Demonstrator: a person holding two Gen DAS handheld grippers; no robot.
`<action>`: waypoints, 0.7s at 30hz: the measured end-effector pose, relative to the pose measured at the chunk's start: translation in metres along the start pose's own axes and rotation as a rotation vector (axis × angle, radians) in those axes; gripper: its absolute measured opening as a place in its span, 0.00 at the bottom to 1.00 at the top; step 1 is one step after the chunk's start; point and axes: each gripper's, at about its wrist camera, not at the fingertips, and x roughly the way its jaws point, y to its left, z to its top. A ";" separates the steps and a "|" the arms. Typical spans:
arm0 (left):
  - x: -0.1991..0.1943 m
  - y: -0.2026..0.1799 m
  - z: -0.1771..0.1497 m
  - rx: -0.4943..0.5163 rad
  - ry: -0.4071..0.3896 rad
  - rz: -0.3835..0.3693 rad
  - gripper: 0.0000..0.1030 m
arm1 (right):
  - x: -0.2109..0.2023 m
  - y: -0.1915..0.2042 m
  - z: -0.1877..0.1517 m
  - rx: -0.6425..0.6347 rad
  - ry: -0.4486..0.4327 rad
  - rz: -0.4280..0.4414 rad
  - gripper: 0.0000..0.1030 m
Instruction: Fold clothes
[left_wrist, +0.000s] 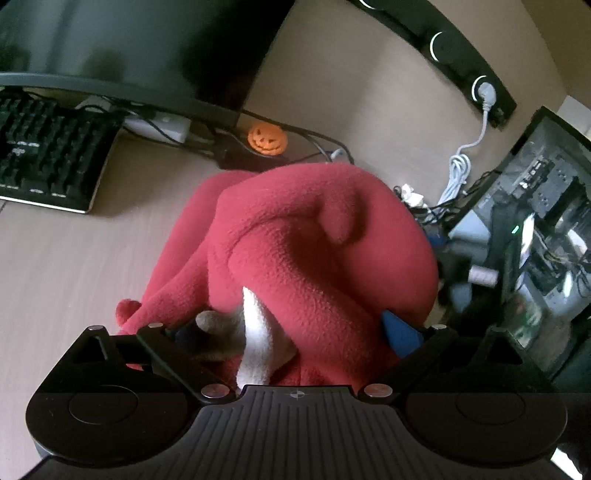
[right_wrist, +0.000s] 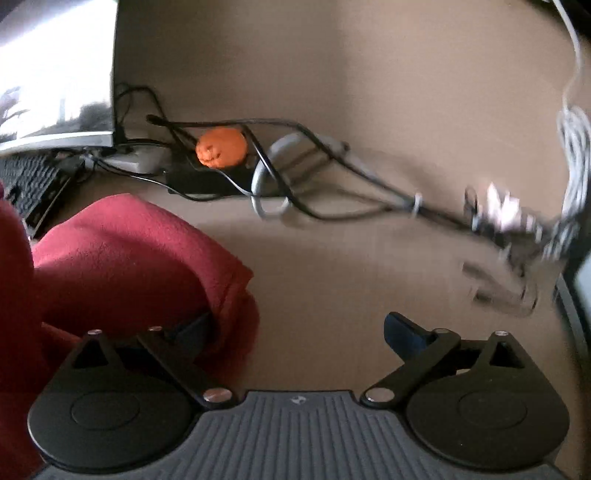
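The red fleece garment (left_wrist: 295, 240) lies bunched on the table (left_wrist: 74, 258) in front of the orange pumpkin figure (left_wrist: 266, 138). The left gripper (left_wrist: 295, 328) has its jaws closed on a fold of it. The right gripper (right_wrist: 295, 332) stands with jaws wide apart, gripping nothing, its left finger (right_wrist: 192, 328) against the fleece's edge.

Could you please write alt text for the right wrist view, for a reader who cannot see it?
The right gripper stands open over a bare patch of the beige desk, with a bunched red fleece garment at its left finger. Behind lie tangled cables, an orange pumpkin figure and a monitor.
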 end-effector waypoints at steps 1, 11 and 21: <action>0.001 -0.001 0.000 0.003 -0.001 0.001 0.97 | 0.000 0.001 0.001 -0.007 0.000 0.002 0.96; -0.028 -0.025 -0.004 0.062 0.031 0.046 0.98 | -0.006 -0.008 0.032 0.061 -0.067 0.064 0.97; -0.041 -0.002 -0.044 -0.158 0.177 -0.074 0.98 | 0.007 0.005 0.002 -0.021 -0.030 -0.098 0.98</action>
